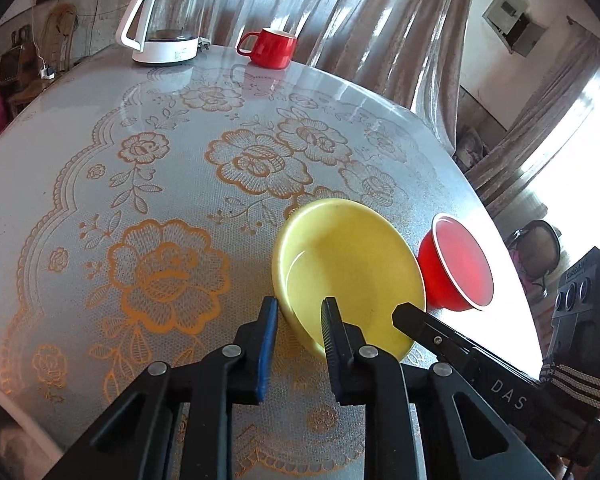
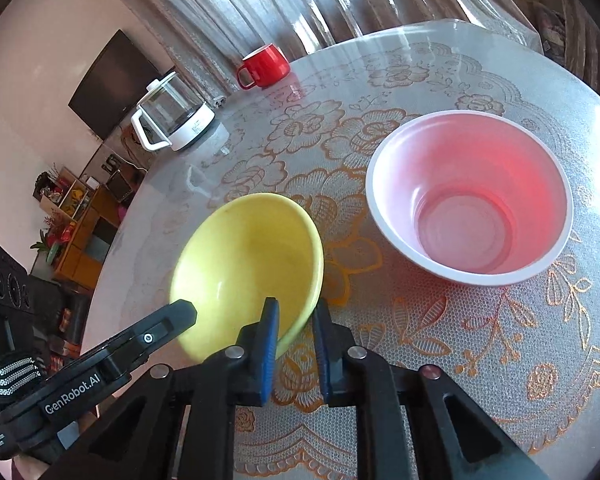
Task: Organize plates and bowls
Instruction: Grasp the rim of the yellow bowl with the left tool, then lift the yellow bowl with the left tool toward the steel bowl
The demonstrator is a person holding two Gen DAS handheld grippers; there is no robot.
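Both grippers' fingers, partly open, straddle the glossy yellow ceramic bowl's (image 2: 248,264) rim beside the red plastic bowl (image 2: 470,196): left gripper (image 1: 300,322), right gripper (image 2: 296,324). Likely slippery, breakable; rim offers best hold.

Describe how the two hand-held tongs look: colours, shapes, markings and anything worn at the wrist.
Both tongs, left tongs and right tongs, are black angular linkages with silver pivot bolts and blue ribbed pads. White lettering marks the sides: "GenRobot.AI" on the left one, "DAS" on the right. A black-and-white striped band wraps each, and a black camera housing sits behind.
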